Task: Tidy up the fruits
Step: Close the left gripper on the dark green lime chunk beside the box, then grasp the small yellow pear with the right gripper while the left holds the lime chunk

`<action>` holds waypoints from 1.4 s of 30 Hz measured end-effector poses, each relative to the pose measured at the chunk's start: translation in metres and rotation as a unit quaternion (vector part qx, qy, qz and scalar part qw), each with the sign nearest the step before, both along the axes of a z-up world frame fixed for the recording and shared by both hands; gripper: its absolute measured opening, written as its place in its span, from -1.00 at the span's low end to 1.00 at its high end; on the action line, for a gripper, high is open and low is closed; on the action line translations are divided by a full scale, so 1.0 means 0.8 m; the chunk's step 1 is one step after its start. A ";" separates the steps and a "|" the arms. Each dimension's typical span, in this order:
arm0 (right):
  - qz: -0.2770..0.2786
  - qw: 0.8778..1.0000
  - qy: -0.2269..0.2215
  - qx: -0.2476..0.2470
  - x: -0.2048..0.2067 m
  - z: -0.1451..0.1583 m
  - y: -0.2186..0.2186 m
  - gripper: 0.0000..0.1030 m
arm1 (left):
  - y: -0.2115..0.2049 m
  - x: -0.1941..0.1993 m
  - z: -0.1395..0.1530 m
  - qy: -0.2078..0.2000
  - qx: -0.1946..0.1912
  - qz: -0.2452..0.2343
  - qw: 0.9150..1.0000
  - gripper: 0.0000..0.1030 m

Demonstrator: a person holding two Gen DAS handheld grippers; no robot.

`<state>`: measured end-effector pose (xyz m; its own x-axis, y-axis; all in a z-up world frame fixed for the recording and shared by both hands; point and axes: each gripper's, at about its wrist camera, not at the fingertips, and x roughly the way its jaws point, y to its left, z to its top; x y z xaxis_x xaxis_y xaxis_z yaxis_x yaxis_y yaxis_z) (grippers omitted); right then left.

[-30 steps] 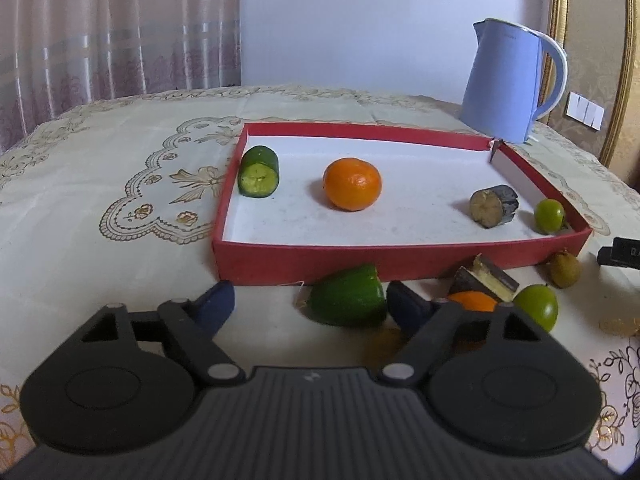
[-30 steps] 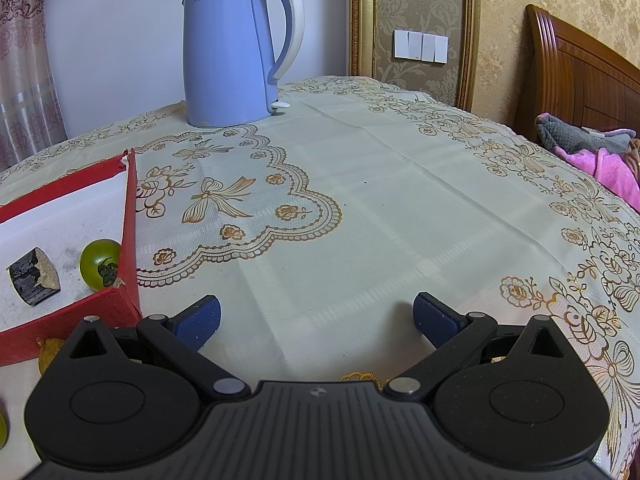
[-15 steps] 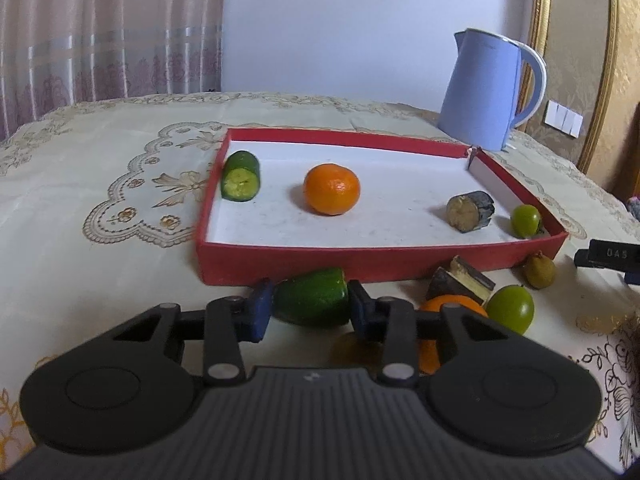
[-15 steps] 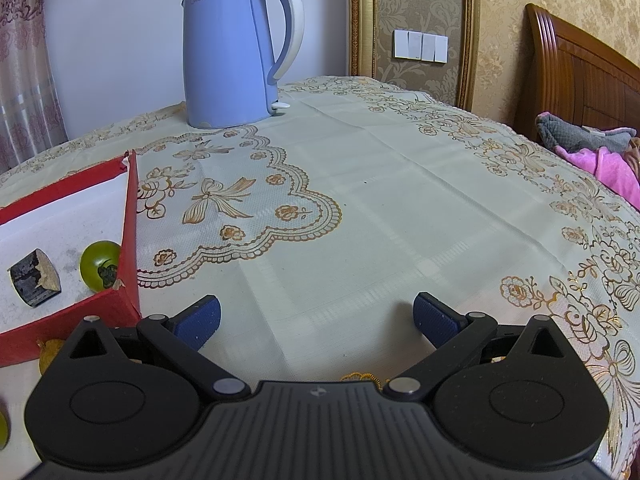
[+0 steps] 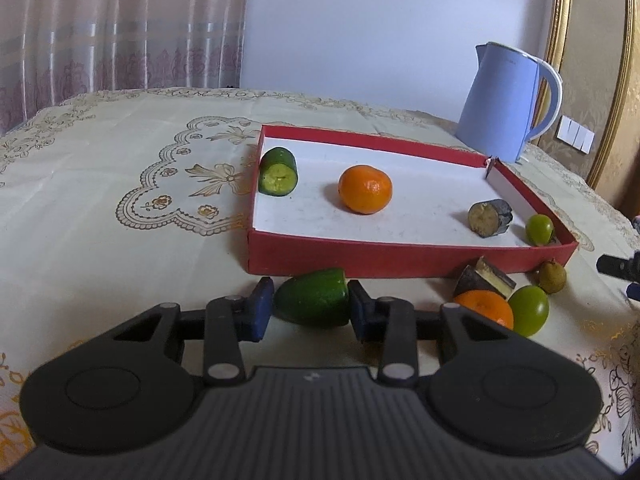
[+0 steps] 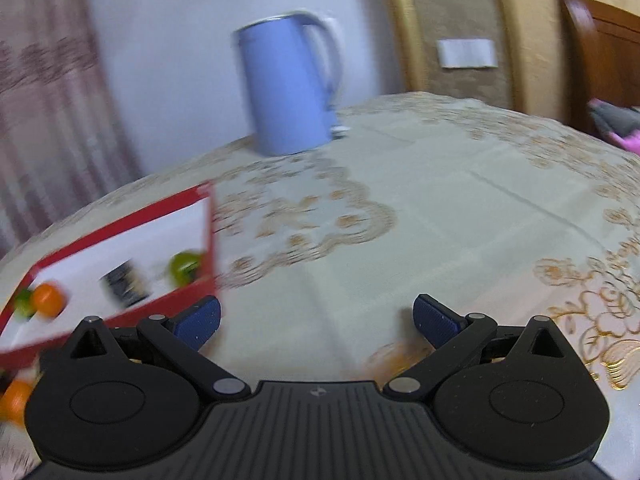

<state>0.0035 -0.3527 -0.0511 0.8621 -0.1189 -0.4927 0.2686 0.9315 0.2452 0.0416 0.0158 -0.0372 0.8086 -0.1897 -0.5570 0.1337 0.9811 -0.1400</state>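
My left gripper (image 5: 310,306) is shut on a green cucumber piece (image 5: 314,297), held just in front of the red tray (image 5: 400,264). In the tray lie another cucumber piece (image 5: 278,172), an orange (image 5: 365,189), a dark cut piece (image 5: 489,217) and a green fruit (image 5: 539,229). Outside its front wall lie an orange (image 5: 484,307), a green fruit (image 5: 529,310), a dark wedge (image 5: 482,276) and a small brown fruit (image 5: 552,276). My right gripper (image 6: 316,318) is open and empty over the tablecloth, right of the tray (image 6: 210,236); this view is blurred.
A blue kettle (image 5: 506,104) stands behind the tray's far right corner; it also shows in the right wrist view (image 6: 290,84). An embroidered cloth (image 5: 100,184) covers the table. A wooden bed frame (image 6: 600,60) stands at the far right.
My left gripper closed on the cucumber piece and has lifted a little with it. My right gripper has swung left and up, bringing more of the tray into view.
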 end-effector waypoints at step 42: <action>0.145 0.985 0.037 -0.089 0.038 0.002 0.113 -0.49 | 0.007 0.001 -0.002 0.001 -0.026 -0.001 1.000 -0.30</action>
